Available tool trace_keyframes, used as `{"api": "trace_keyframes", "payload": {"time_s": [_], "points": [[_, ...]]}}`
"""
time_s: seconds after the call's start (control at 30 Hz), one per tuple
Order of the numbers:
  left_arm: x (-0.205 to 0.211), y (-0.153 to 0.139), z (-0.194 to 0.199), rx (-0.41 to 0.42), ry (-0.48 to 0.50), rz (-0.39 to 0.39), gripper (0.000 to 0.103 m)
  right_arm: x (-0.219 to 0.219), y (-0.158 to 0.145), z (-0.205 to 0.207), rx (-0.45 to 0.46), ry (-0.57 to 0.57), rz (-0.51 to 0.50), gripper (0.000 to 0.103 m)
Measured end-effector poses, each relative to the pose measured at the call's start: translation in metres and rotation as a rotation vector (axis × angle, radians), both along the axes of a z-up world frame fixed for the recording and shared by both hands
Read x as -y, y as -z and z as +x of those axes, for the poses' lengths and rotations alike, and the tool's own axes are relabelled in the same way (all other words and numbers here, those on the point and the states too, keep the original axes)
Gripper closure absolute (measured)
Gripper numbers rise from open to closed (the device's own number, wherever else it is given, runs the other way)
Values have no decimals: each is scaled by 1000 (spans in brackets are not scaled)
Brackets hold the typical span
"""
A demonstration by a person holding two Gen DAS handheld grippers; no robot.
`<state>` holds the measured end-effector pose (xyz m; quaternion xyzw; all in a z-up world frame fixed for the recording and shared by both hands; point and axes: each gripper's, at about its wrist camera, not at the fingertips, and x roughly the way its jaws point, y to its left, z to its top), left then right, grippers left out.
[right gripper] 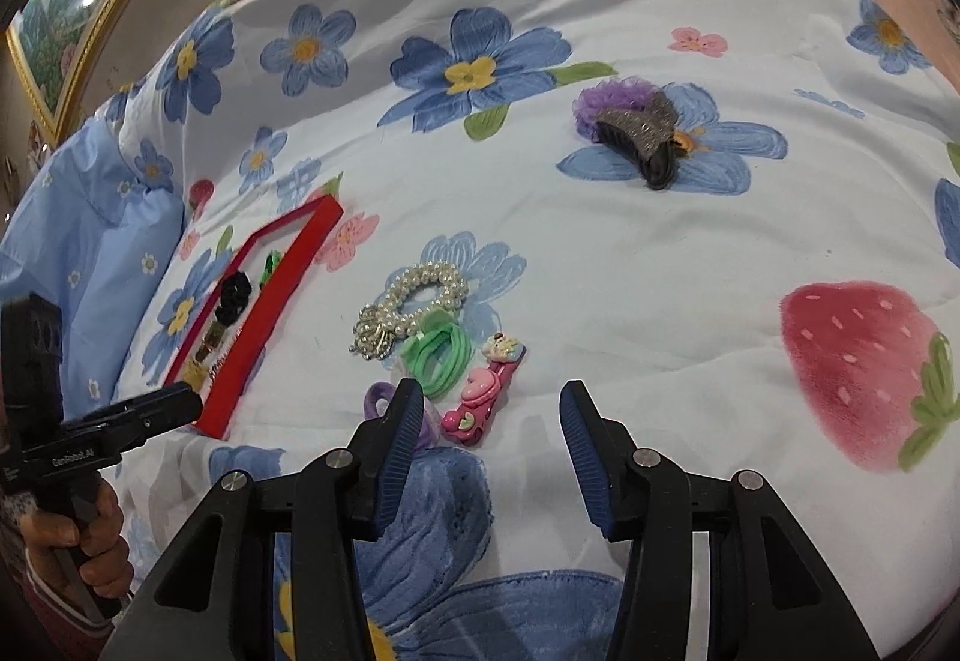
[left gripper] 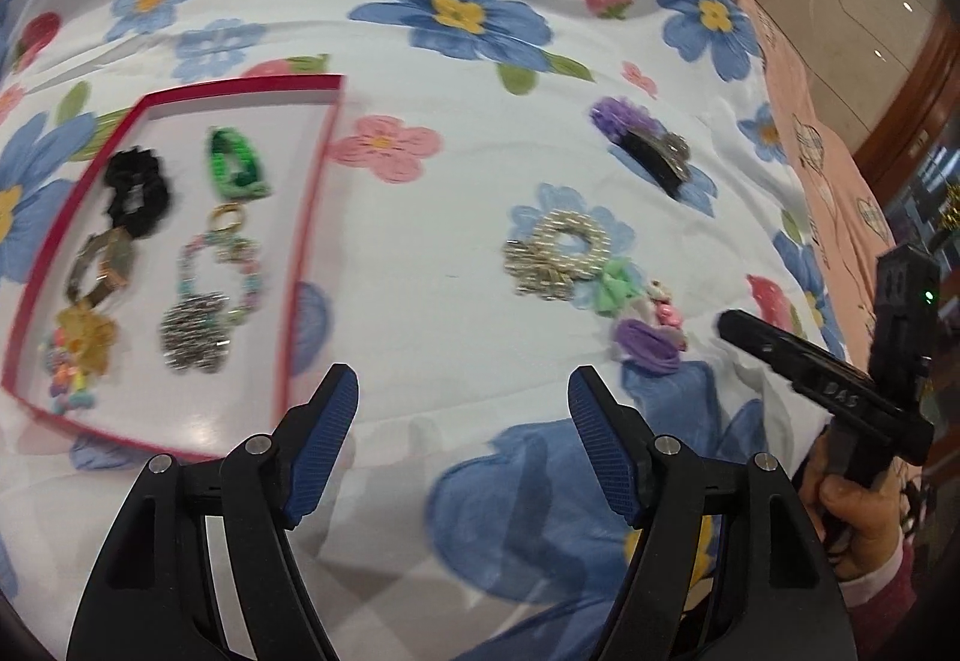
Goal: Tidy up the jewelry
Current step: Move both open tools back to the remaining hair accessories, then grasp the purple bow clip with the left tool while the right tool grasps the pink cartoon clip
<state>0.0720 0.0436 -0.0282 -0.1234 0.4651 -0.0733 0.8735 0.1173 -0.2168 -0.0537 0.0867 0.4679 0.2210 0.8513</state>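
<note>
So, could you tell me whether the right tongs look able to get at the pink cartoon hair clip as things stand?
Probably yes: the right tongs stand open just short of the pink cartoon hair clip, nothing lies over it, though the green elastic hair ties crowd its left side.

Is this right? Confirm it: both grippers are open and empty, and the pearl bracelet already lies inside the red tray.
Not quite. The left gripper and right gripper are open and empty, but the pearl bracelet lies on the floral bedspread, outside the red tray. The right wrist view shows it.

One red tray (left gripper: 303, 241), two grippers (left gripper: 463, 409)
</note>
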Motion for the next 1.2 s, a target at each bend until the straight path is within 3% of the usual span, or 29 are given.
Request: {"api": "trace_keyframes", "payload": {"time_s": [0.47,0.5,0.57,0.63,0.8,1.07,1.1,1.17,1.2], "points": [[77,35,55,-81,170,-74,31,20,2,14,-9,46,23,54],[82,39,58,-83,180,-62,34,22,2,14,-12,50,26,54],[88,42,60,-68,202,-28,56,22,2,15,-15,53,27,54],[89,43,60,-73,238,-33,97,21,4,16,-20,49,26,54],[82,40,51,-56,254,-17,99,5,10,15,-35,8,15,54],[47,32,33,-39,182,-55,100,-29,25,12,-29,-70,-85,56],[42,29,31,-32,172,-58,100,-32,27,12,-26,-72,-103,59],[37,24,28,-20,159,-59,100,-37,31,11,-11,-76,-150,82],[34,22,27,-12,153,-60,100,-38,32,10,-5,-75,-166,87]]}}
